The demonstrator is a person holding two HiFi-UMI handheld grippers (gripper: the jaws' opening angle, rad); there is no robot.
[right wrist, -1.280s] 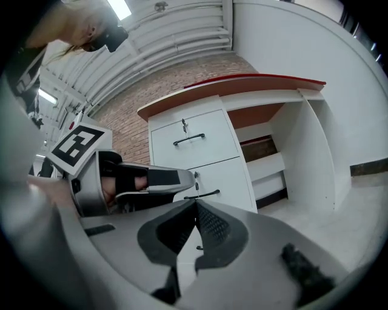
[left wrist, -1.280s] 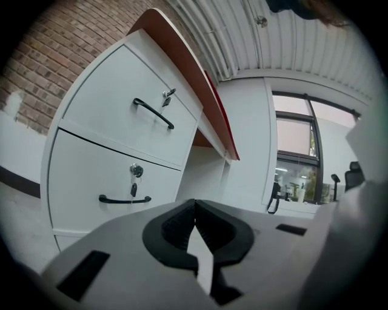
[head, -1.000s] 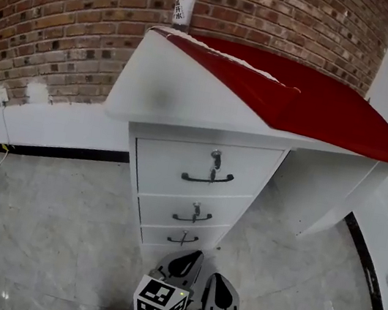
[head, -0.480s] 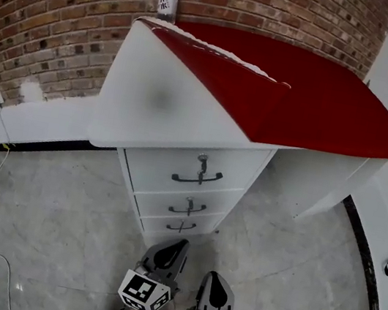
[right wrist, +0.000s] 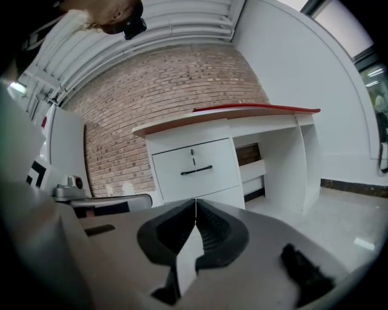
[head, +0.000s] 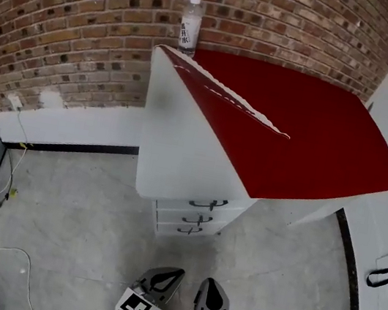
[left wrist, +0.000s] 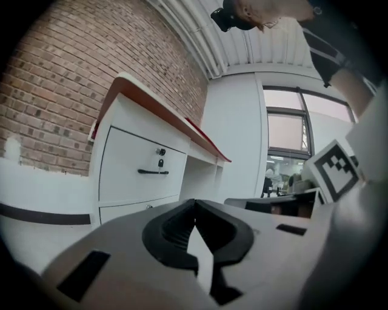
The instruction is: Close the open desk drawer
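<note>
The drawers [head: 196, 216] are set under the white end of the worktop [head: 183, 134], well beyond both tools. All three fronts appear flush; none is seen open. A rigid front on runners is judged to slide under a light push, best placed flat beside the dark handle [right wrist: 195, 171]. The left tool [head: 172, 273] and right tool [head: 210, 285] are closed on nothing. The bottle [head: 191, 25] label cannot be read.

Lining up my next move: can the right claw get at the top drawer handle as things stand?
Likely yes, after an approach: right claw, shut, hangs apart from the top drawer handle, with only floor between them and nothing blocking.
</note>
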